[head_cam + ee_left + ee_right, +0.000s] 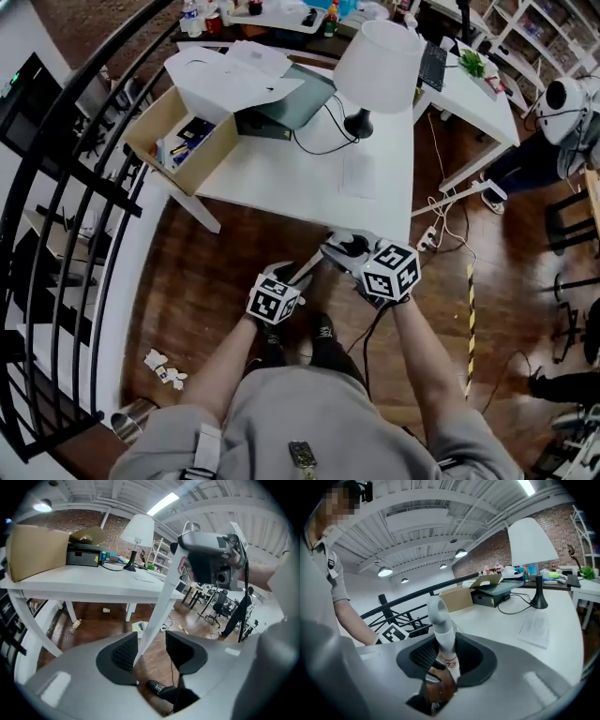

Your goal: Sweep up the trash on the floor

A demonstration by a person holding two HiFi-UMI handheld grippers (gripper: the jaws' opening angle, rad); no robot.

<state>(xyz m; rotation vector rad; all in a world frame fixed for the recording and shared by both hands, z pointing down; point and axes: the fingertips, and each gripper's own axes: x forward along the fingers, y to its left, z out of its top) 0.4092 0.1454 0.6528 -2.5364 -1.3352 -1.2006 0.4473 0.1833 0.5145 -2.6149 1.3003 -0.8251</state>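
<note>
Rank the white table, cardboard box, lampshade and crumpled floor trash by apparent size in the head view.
Largest: white table.
Then cardboard box and lampshade, about alike; the shade sits nearer the camera, so unranked.
Smallest: crumpled trash.

The person wears a grey short-sleeved shirt (319, 412), black shoes (322, 330); left gripper (149, 645) and right gripper (445, 656) are grey with black-and-white marker cubes (391, 272).

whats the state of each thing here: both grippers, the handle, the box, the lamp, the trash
left gripper: open, white handle between its jaws, not gripped
right gripper: shut on white handle
cardboard box: open, flaps up
lamp: upright
trash: crumpled, not swept up
</note>
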